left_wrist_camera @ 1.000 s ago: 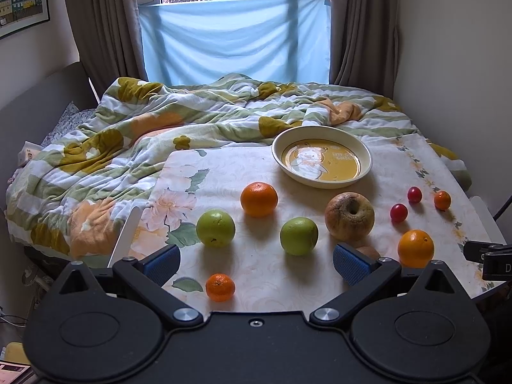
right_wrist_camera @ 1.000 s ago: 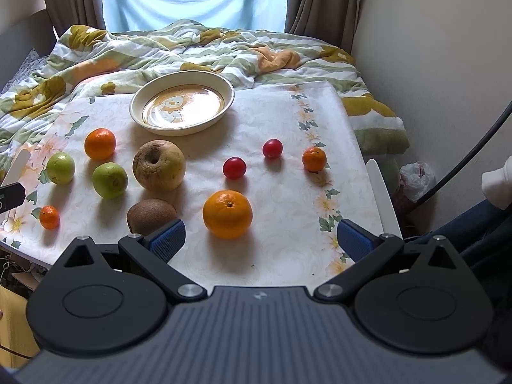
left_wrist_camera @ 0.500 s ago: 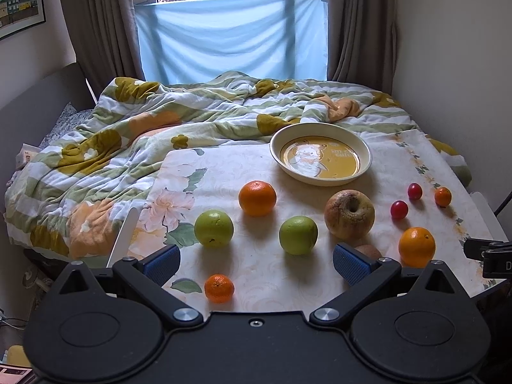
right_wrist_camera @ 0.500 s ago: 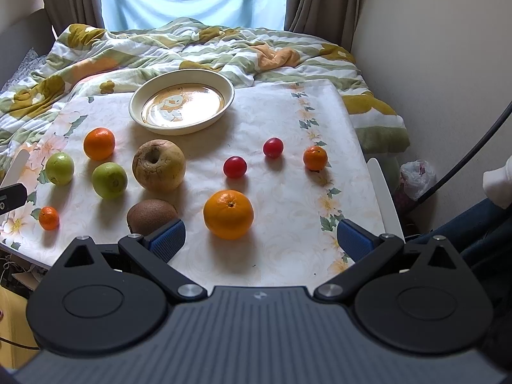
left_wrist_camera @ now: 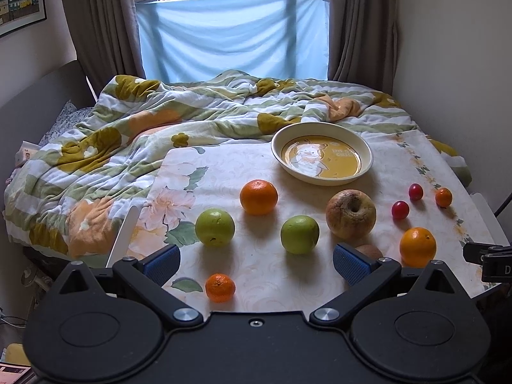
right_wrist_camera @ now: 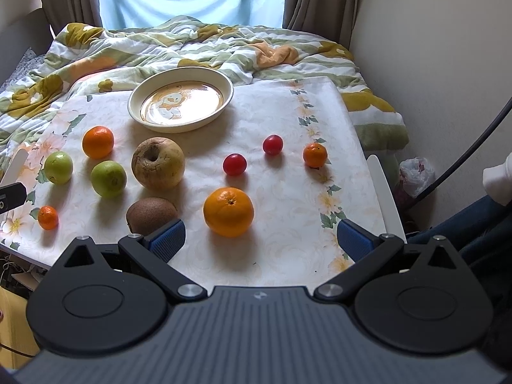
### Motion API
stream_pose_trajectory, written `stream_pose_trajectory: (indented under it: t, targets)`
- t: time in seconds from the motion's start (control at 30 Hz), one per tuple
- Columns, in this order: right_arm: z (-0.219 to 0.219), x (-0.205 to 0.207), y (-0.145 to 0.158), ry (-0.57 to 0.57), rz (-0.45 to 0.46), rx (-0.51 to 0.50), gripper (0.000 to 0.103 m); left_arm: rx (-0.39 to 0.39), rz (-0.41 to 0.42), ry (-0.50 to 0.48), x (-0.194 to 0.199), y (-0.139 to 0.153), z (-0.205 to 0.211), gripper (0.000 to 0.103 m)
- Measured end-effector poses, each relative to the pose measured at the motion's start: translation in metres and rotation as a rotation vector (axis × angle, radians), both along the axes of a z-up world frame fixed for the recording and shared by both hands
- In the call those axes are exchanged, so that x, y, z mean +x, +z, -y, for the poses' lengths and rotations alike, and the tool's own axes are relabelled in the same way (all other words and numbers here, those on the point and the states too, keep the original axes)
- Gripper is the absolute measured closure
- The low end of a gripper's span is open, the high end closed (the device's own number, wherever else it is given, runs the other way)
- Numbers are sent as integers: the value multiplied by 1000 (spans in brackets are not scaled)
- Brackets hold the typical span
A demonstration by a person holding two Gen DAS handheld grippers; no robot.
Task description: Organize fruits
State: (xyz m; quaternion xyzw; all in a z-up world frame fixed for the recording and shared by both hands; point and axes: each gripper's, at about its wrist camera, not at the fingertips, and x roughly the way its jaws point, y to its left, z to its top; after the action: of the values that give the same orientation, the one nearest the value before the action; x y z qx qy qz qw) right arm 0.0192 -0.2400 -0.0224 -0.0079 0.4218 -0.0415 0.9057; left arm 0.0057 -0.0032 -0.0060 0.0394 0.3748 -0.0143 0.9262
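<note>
Bedroom w/ flowery table [right_wrist_camera: 275,121], empty plate [right_wrist_camera: 180,102] at back, fruit spread out, left gripper [left_wrist_camera: 256,260] & right gripper [right_wrist_camera: 260,236] both wide open, holding nothing.

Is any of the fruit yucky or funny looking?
Yes. The big apple in front of the plate looks wrinkled and brownish, with a sunken, shrivelled top, unlike the smooth green apples beside it. Everything else looks fine.
</note>
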Motion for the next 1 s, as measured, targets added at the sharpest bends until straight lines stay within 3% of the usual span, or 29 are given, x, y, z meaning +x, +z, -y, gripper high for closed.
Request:
stream_pose_trajectory:
  t: [0.63, 1.0]
  targets:
    - [-2, -1, 1, -9, 0, -1, 0, -5, 3, 6, -1, 3, -7, 0]
    - [-17, -3, 7, 30, 4, 20, 0, -51, -10, 28, -4, 5, -27, 0]
